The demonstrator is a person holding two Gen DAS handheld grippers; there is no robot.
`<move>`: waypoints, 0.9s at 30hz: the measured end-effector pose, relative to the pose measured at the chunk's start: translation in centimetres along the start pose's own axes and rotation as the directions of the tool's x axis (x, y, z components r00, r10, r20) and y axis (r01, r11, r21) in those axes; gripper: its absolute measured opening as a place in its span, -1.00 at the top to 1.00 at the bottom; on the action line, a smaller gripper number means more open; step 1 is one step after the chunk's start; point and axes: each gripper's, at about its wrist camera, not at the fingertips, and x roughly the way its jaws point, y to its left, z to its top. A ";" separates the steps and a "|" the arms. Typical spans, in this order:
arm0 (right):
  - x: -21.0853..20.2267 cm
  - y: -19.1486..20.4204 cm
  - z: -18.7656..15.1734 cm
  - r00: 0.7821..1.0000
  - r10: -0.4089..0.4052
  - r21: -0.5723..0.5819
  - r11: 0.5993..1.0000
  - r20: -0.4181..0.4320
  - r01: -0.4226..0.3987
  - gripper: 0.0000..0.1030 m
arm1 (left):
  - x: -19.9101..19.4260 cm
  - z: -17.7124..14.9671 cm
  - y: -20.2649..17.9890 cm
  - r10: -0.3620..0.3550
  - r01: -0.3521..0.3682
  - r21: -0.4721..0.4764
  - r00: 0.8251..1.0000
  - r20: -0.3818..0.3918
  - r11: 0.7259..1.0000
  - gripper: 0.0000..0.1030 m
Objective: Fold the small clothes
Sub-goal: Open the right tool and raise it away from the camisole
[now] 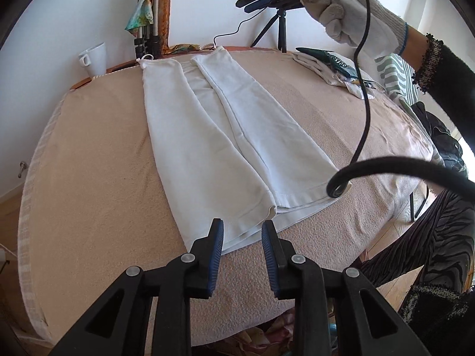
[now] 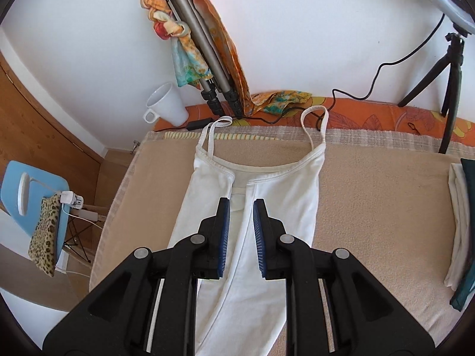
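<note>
A white strappy top [image 1: 225, 124] lies flat on the beige blanket [image 1: 98, 163], with both long sides folded in toward its middle. Its hem is at the near end, right under my left gripper [image 1: 243, 228], which stands open with nothing between its blue pads. In the right wrist view the top [image 2: 285, 201] shows its straps at the far end. My right gripper [image 2: 241, 204] hovers above its folded middle, jaws slightly apart and empty. From the left wrist view, a gloved hand [image 1: 350, 14] holds the right gripper [image 1: 258, 1] high over the far end of the table.
A white mug [image 2: 167, 108] stands at the far left corner beside a folded tripod [image 2: 196, 41] draped with scarves. A small black tripod [image 2: 451, 68] and cable stand at the back right. Folded clothes [image 2: 460, 222] lie at the right edge. A black cable [image 1: 365, 89] hangs across the left wrist view.
</note>
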 end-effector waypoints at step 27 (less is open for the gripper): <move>-0.6 0.6 -9.4 0.989 0.053 -0.197 0.977 -0.139 -0.080 0.38 | 5.5 4.1 -4.3 0.011 -0.011 0.004 1.000 0.017 1.000 0.52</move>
